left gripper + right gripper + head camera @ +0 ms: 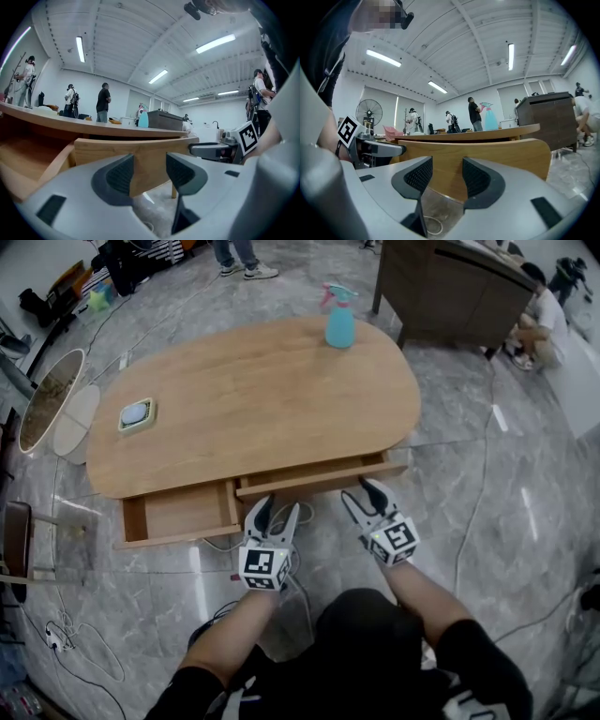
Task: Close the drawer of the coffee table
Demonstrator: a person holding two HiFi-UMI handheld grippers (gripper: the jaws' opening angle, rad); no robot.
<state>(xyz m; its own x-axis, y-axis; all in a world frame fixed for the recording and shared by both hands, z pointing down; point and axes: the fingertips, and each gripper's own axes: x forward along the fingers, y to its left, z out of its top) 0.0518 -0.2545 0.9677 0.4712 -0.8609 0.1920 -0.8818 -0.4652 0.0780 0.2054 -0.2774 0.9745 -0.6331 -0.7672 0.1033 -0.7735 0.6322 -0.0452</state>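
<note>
**A:** Head view first. Where?

**B:** Low in front of the worktop [253, 390], side by side: left tongs [279, 510] and right tongs [362, 493], both aimed at the front of the drawer [319, 478].

**A:** Touching it?

**B:** Tips right at the panel; contact or a sliver of gap, impossible to tell. Drawer of pale wood, under the right part of the worktop as seen here, pulled out only a little. Beside it a second drawer [178, 514], out much further, bare bottom showing. On top, a blue spray bottle [338, 321] near the far edge. Only from up here: how far out each drawer stands.

**A:** And the left gripper view?

**B:** Left tongs [150, 172] moderately apart, gripping nothing; just the drawer's front panel showing in the gap beyond the pads. Right tongs off to the right, level with the same panel. At the left edge, the second drawer seen from low down.

**A:** Right gripper view?

**B:** Right tongs [446, 174] likewise parted and empty, facing the rounded end of that panel. Left tongs alongside on the left. A loop of cable [433, 228] on the floor below the panel. Only here: a standing fan [369, 112] far back.
</note>
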